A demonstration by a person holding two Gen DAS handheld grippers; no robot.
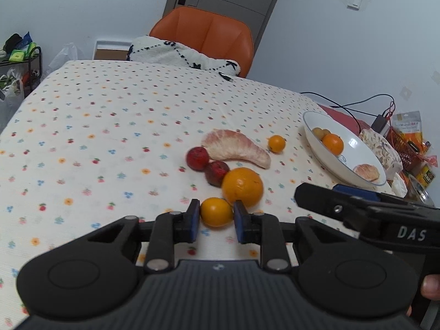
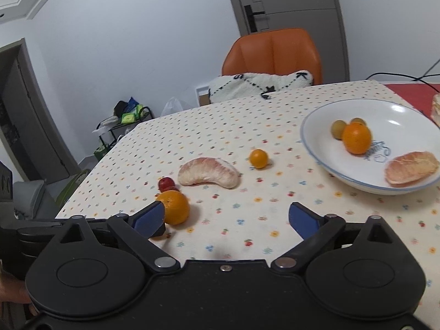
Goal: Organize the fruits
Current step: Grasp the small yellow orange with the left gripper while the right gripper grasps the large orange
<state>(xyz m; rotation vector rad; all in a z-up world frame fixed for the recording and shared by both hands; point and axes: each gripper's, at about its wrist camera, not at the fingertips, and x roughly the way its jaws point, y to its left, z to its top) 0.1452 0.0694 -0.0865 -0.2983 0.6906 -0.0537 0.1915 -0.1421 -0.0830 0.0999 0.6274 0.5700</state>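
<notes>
My left gripper (image 1: 216,216) has its blue pads on both sides of a small orange citrus (image 1: 216,211) on the tablecloth and looks shut on it. Behind it lie a big orange (image 1: 242,187), two red fruits (image 1: 197,158), a peeled pomelo segment (image 1: 236,148) and a tiny orange kumquat (image 1: 276,143). A white bowl (image 1: 354,176) at the right holds an orange, two greenish fruits and a pomelo piece. My right gripper (image 2: 227,218) is open and empty over the cloth, with the big orange (image 2: 176,210) by its left finger and the bowl (image 2: 310,148) at the right.
An orange chair (image 1: 203,31) with a white cushion stands at the far table edge. Cables, a basket and packets crowd the right end of the table (image 1: 407,143). A rack with clutter (image 1: 19,63) stands on the floor at the left.
</notes>
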